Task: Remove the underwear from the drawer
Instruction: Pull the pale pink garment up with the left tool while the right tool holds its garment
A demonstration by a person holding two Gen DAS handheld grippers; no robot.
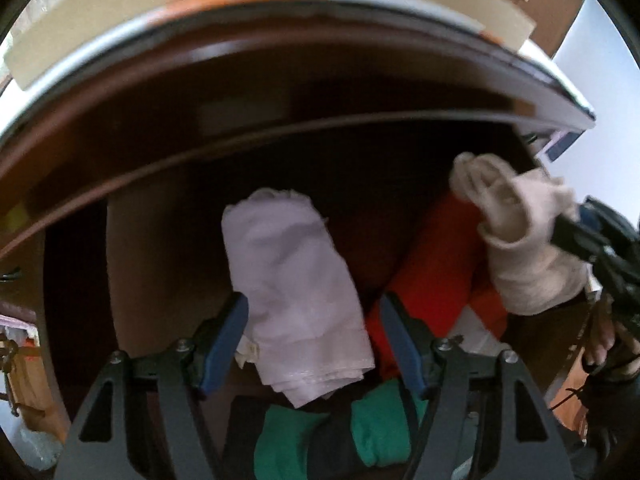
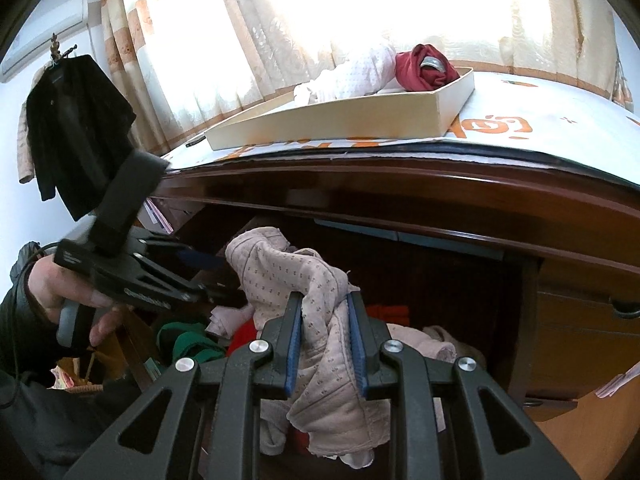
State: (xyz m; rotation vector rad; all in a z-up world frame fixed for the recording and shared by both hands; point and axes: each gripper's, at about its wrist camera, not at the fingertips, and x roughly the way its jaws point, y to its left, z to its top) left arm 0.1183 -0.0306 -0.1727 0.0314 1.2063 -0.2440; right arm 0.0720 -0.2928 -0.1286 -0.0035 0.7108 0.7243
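Observation:
The open wooden drawer [image 1: 128, 264] holds folded clothes. My left gripper [image 1: 314, 316] is open inside it, its blue pads on either side of a folded pale pink garment [image 1: 296, 288] without closing on it. My right gripper [image 2: 324, 308] is shut on a beige dotted piece of underwear [image 2: 280, 276] and holds it lifted above the drawer. That underwear also shows at the right of the left wrist view [image 1: 516, 232]. The left gripper also shows in the right wrist view [image 2: 216, 280].
A red garment [image 1: 432, 264] and green garments [image 1: 380, 424] lie in the drawer. On the dresser top [image 2: 560, 136] stands a cream tray [image 2: 360, 120] holding a white cloth [image 2: 352, 76] and a dark red garment [image 2: 424, 68]. A black jacket [image 2: 76, 128] hangs left.

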